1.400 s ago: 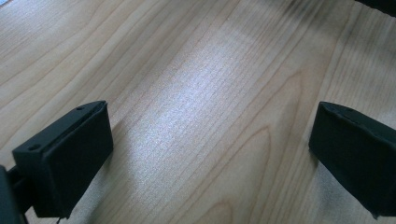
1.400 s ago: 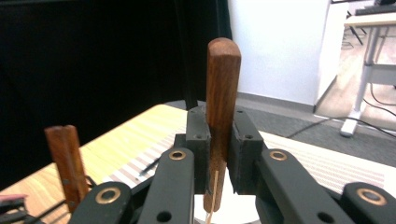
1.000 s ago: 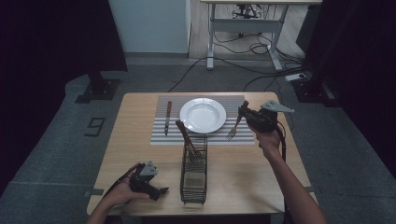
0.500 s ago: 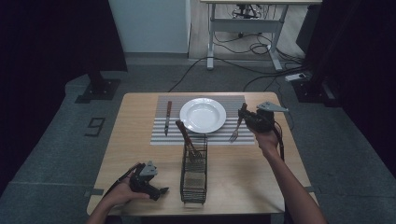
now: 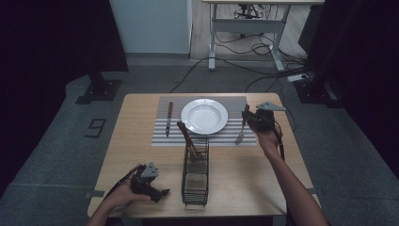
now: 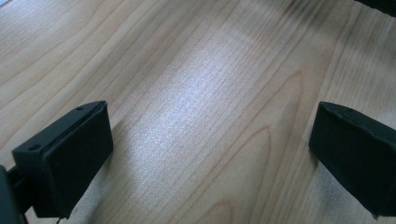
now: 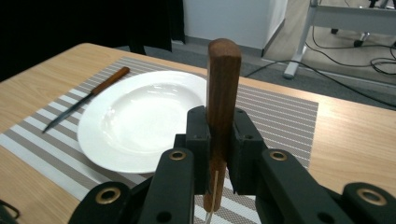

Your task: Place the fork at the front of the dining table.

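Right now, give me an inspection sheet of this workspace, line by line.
Surface: wooden table, striped placemat at its far middle.
Job's things: fork, wooden handle clamped, tines down at the placemat's right edge beside the white plate.
Clutter: knife left of the plate; wire caddy holding utensils.
Grippers: right gripper shut on fork; left gripper open, on the table.
Cables: several on the floor beyond the table.
Surroundings: dark curtains, desk frame.

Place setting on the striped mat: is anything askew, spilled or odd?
Nothing stands out. The knife lies straight left of the white plate; the fork is clamped in the right gripper, tines touching the placemat right of the plate.
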Action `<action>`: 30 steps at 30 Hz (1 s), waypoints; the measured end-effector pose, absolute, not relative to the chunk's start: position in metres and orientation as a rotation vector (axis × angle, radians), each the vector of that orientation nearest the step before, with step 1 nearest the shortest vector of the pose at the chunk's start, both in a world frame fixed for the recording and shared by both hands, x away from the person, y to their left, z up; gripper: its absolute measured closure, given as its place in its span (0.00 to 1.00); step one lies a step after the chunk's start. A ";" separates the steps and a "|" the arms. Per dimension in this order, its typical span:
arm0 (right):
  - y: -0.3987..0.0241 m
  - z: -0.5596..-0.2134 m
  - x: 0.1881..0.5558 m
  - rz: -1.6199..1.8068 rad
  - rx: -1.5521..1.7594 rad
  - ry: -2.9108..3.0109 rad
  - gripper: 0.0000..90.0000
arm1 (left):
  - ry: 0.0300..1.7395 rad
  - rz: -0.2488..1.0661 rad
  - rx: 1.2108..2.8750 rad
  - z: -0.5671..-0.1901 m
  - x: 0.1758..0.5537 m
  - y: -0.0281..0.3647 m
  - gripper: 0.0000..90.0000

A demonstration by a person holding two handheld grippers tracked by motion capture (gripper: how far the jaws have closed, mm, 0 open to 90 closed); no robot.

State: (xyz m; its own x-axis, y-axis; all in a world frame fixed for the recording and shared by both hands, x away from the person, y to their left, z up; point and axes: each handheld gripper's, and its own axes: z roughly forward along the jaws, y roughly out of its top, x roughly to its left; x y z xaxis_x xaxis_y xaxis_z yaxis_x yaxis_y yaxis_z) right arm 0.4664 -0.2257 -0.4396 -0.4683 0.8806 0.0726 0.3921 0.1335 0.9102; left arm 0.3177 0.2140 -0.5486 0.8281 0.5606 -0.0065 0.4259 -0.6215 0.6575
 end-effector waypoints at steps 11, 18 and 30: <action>-0.221 -0.443 0.479 1.275 1.240 1.918 0.89 | 0.715 0.258 2.334 -0.549 0.318 0.214 0.00; -0.214 -0.445 0.494 1.258 1.266 1.913 0.89 | 0.709 0.258 2.337 -0.548 0.318 0.214 0.00; -0.204 -0.451 0.517 1.213 1.323 1.909 0.89 | 0.709 0.257 2.338 -0.548 0.318 0.214 0.00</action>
State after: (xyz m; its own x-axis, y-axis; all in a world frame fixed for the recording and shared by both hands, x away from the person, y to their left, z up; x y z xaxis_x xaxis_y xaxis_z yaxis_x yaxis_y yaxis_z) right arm 0.5171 -0.2042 -0.4511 -0.3911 0.9174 0.0737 0.4559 0.1236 0.8814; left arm 0.3184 0.2143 -0.5484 0.8325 0.5539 -0.0059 0.4214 -0.6263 0.6559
